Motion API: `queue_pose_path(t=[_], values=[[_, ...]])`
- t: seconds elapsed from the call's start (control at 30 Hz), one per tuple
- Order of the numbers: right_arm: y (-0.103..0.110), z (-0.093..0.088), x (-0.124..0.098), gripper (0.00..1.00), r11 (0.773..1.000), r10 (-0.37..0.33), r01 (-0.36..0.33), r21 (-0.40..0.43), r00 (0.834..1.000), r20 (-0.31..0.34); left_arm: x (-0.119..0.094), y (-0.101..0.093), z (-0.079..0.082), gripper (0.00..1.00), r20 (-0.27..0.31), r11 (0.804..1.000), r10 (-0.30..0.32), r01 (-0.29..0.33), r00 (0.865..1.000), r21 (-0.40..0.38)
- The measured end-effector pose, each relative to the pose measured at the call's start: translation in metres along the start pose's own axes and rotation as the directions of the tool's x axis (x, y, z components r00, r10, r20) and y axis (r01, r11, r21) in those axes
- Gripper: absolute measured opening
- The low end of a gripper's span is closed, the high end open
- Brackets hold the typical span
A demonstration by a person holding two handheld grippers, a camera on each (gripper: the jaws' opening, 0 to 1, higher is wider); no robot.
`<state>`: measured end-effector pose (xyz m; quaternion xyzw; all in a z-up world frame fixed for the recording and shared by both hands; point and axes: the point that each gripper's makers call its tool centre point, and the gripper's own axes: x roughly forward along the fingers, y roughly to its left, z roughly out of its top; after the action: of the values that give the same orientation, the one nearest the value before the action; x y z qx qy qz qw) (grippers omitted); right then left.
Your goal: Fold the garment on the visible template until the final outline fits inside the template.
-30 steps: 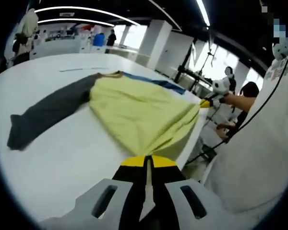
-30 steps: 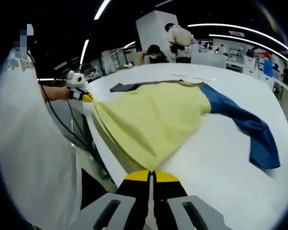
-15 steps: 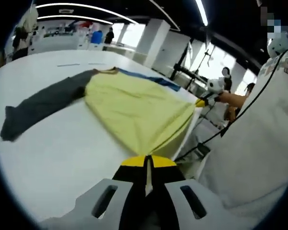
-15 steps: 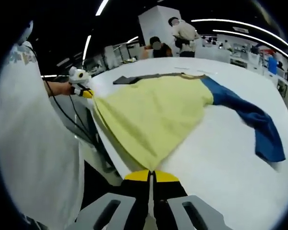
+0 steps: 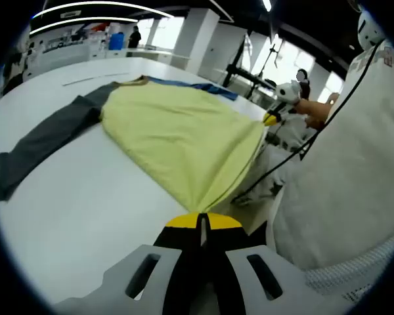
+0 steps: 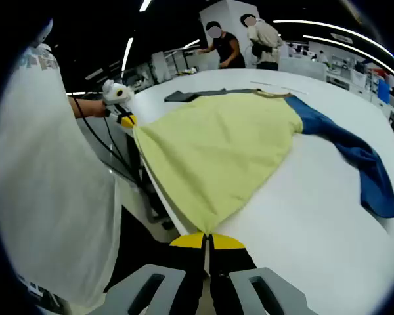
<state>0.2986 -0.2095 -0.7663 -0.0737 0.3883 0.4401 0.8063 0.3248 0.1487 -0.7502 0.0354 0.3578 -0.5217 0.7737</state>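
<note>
Fingers of the left gripper (image 5: 201, 223) are pinching one hem corner of the garment (image 5: 177, 134), and those of the right gripper (image 6: 208, 237) are clamping the other, both closed tight on the cloth. Across the white desk (image 5: 72, 210) the yellow body is lying spread, its hem hanging off the near edge toward the person (image 5: 345, 164), grey sleeve (image 5: 43, 141) and blue sleeve (image 6: 354, 161) trailing outward. No template is discernible. Risk is judged as follows: uneven pulling is likely to skew the cloth, and a slipping corner could drop it off the desk.

Yellow garment (image 5: 184, 134), grey and blue sleeves
</note>
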Motion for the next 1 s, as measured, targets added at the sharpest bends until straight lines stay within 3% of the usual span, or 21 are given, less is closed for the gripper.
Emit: queue_pose_path(t=[0.47,0.6,0.67,0.83,1.0], values=[[0.009,-0.003,0.003,0.0,0.999,0.052,-0.052,0.007,0.998,-0.017,-0.004,-0.002,-0.008,0.0,-0.029,1.0,-0.008,0.008,1.0,0.001],[0.01,-0.001,0.0,0.01,0.998,0.06,-0.06,0.016,0.998,-0.011,-0.007,-0.002,-0.005,0.15,-0.012,1.0,-0.006,0.006,1.0,-0.002],[0.011,0.001,-0.001,0.05,0.998,0.063,-0.063,0.027,0.998,0.001,-0.008,-0.002,-0.003,0.18,-0.008,1.0,-0.008,0.008,1.0,-0.002],[0.011,0.005,-0.004,0.06,0.998,0.061,-0.061,0.026,0.998,0.015,-0.008,-0.003,0.005,0.17,0.002,1.0,-0.008,0.007,1.0,0.018],[0.01,0.011,-0.007,0.06,0.998,0.057,-0.057,0.014,0.998,0.038,-0.001,-0.012,0.002,0.15,-0.025,0.997,-0.023,0.024,0.999,0.069]])
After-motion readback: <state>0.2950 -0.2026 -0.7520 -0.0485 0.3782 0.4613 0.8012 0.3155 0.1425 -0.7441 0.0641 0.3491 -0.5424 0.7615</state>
